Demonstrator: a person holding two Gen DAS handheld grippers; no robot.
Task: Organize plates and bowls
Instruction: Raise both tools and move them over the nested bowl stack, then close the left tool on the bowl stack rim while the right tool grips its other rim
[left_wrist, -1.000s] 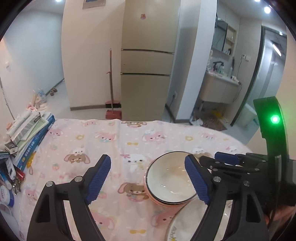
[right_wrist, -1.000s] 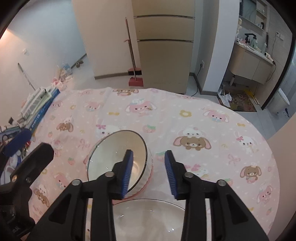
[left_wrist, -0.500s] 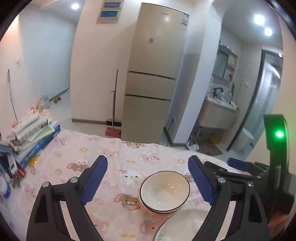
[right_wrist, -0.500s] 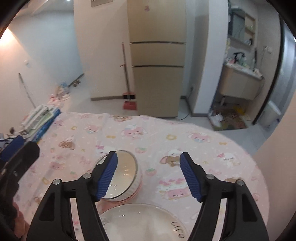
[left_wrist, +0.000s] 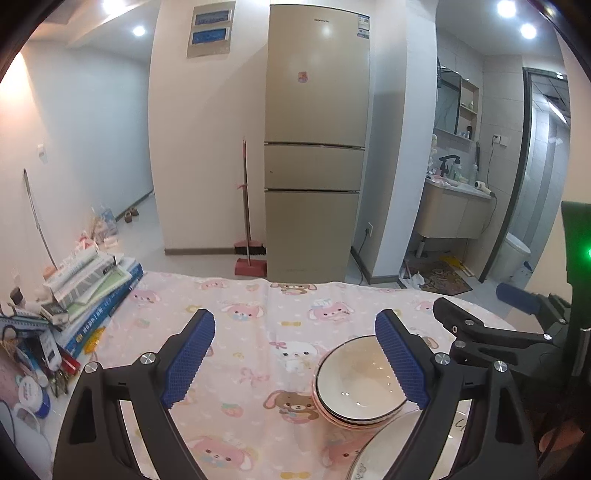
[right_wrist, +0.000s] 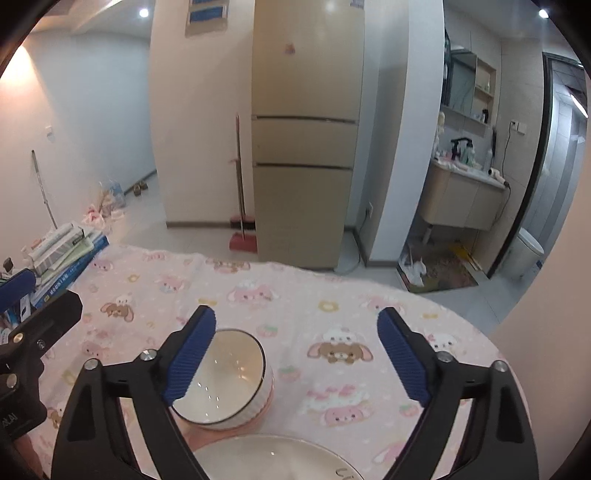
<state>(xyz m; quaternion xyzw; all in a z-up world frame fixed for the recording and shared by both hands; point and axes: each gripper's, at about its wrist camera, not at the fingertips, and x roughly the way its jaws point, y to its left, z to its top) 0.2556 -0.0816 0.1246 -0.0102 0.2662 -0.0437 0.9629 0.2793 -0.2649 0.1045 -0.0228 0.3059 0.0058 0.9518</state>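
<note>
- Fingers of both grippers are spread wide and hold nothing: the left gripper (left_wrist: 295, 358) hangs above the tabletop with the bowls under its right finger, and the right gripper (right_wrist: 295, 358) hangs with the bowls behind its left finger.
- Fridge (left_wrist: 317, 147) stands far behind the tabletop, with a broom (left_wrist: 246, 206) leaning just left of it.
- Tabletop (left_wrist: 251, 332) carries a pink cloth with cartoon animals.
- Books (left_wrist: 92, 284) are stacked at the far left edge.
- Plate (right_wrist: 269, 458), white with a dark rim, lies at the near edge, just in front of the bowls.
- Bowls (left_wrist: 356, 384) sit nested on the cloth, white inside with dark rims, upright, the lowest pinkish.
</note>
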